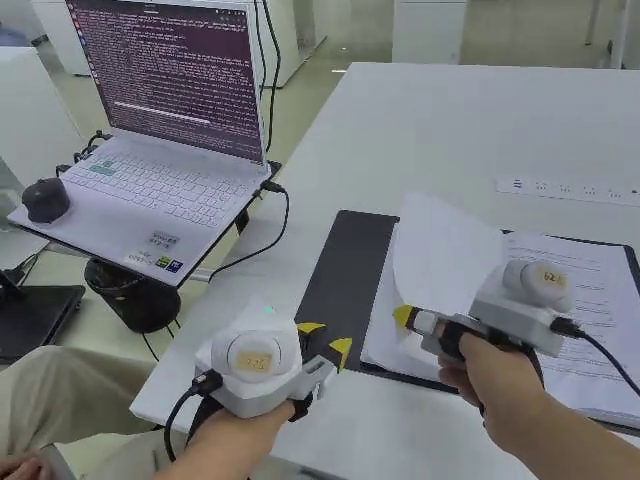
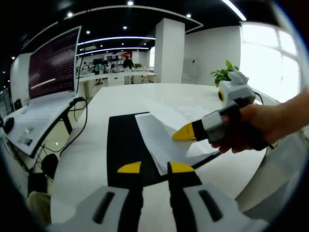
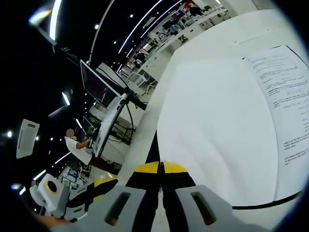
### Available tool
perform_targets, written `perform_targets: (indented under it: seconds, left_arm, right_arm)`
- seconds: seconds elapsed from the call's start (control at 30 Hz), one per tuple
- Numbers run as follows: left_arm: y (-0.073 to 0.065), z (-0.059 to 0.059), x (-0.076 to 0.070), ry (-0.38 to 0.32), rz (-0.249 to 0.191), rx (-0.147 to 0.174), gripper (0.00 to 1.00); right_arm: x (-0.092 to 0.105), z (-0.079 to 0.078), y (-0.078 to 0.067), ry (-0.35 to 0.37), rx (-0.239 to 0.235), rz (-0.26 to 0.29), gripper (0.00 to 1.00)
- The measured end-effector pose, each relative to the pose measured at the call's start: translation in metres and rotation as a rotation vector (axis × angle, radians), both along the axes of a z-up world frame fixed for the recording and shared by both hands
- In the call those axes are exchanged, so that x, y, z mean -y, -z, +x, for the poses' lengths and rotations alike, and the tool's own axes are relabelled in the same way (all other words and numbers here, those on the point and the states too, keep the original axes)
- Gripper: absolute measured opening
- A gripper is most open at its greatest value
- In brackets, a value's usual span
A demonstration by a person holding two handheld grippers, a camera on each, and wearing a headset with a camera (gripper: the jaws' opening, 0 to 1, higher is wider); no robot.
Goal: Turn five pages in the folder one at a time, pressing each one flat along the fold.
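Currently on the bench: one white table (image 1: 430,120); one black folder (image 1: 345,260), lying open near the table's front edge, with a stack of printed sheets (image 1: 590,300) flat on its right half. One page (image 1: 445,255), blank side showing, raised and curling above the fold, pinched at its lower edge. Two grippers, each with yellow tips. Right gripper (image 1: 403,316): jaws closed on that page, held above the folder's middle; the right gripper view shows both tips pressed together against the white sheet. Left gripper (image 1: 325,338): jaws parted, holding nothing, tips at the folder's near left corner. One laptop (image 1: 170,120), lid up, screen full of text, on a stand left of the table. One black mouse (image 1: 45,198) at the laptop's left corner. One white power strip (image 1: 570,188) on the table beyond the folder.
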State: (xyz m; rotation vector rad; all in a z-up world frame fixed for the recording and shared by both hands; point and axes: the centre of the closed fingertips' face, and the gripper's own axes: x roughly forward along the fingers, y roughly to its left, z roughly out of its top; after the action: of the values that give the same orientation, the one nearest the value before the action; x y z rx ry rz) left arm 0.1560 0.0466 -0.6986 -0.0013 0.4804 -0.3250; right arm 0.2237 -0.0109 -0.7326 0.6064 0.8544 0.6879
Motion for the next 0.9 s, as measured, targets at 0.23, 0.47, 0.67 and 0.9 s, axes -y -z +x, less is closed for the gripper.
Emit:
perform_targets:
  seconds: [0.23, 0.47, 0.67, 0.9]
  left_arm:
    - [0.007, 0.001, 0.0, 0.002, -0.002, -0.019, 0.18]
    - [0.009, 0.002, -0.002, -0.003, 0.001, -0.03, 0.18]
    - [0.011, 0.004, -0.003, -0.006, 0.003, -0.038, 0.18]
    - [0.015, 0.007, -0.006, -0.007, 0.009, -0.046, 0.18]
  right_arm:
    - [-0.007, 0.0, 0.023, -0.022, -0.05, -0.034, 0.0]
    - [-0.01, -0.003, 0.04, -0.029, -0.083, -0.066, 0.0]
    - [-0.015, -0.009, 0.045, -0.053, -0.102, -0.03, 0.08]
    - [-0.025, -0.021, 0.047, -0.079, -0.133, 0.012, 0.04]
